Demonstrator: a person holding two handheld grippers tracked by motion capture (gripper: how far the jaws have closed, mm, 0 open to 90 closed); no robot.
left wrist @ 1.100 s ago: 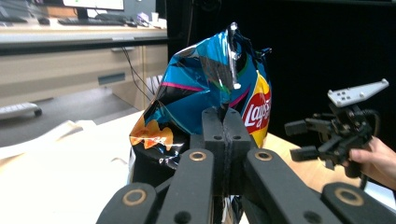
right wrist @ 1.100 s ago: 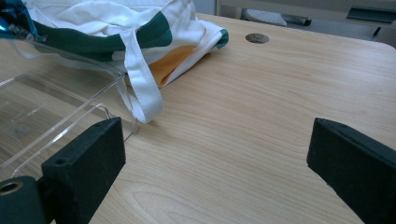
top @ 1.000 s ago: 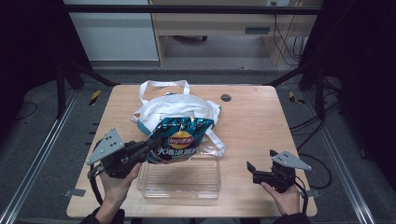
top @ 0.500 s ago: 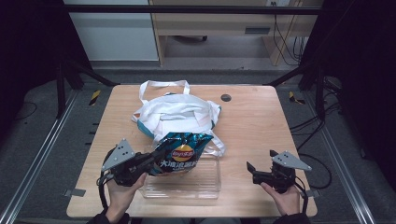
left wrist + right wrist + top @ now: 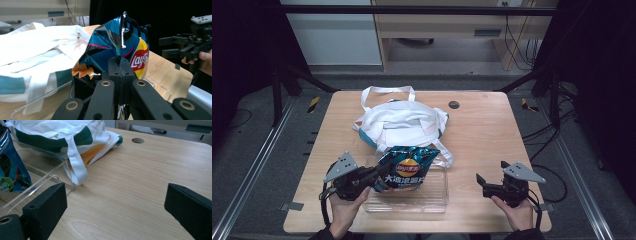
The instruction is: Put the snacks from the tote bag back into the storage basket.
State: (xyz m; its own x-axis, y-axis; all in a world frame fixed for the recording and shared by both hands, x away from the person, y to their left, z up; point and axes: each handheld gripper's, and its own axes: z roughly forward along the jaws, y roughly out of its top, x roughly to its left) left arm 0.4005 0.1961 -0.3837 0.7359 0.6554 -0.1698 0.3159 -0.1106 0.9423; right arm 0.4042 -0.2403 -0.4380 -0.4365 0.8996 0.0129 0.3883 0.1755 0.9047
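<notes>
Blue chip bag (image 5: 407, 167) — clamped in left gripper (image 5: 373, 176) | over clear tray (image 5: 432, 197)

Chip bag (image 5: 406, 167) held over the clear plastic tray (image 5: 432, 197)

The chip bag was a glossy blue packet with a red and yellow logo and white lettering on its face, puffed and crinkled, with a sealed seam along its edge. It stood tilted, its lower part inside the tray's left half, and it was pinched at that seam. The tray was a shallow, see-through rectangular container with rounded corners, lying flat on the wooden table near the front edge, just in front of a white cloth bag.
</notes>
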